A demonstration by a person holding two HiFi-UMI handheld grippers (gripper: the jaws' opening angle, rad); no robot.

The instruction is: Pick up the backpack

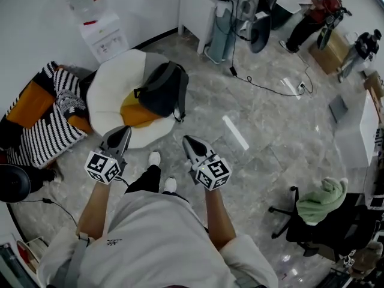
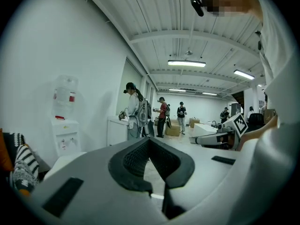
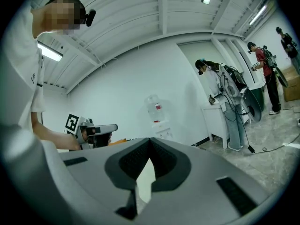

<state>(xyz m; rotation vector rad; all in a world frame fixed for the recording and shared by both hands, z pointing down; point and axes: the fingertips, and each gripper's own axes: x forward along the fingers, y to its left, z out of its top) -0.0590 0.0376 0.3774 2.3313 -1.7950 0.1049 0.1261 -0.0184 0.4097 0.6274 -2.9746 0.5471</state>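
Backpack, dark grey with black straps, lies on the far right part of a round white floor cushion with a yellow centre. Its body covers the cushion's right edge and one strap hangs down toward the grey marble floor.

My left tool is held level in front of me, its tip over the cushion's near edge, clearly short of the backpack. Its jaws are pressed together with nothing between them, which its own view shows plainly. My right tool hangs over bare floor just off the cushion's near right edge, also apart from the backpack. Its jaws are closed too and hold nothing.

A black-and-white striped blanket lies against the cushion's left edge, and a white water dispenser stands at the wall beyond it.
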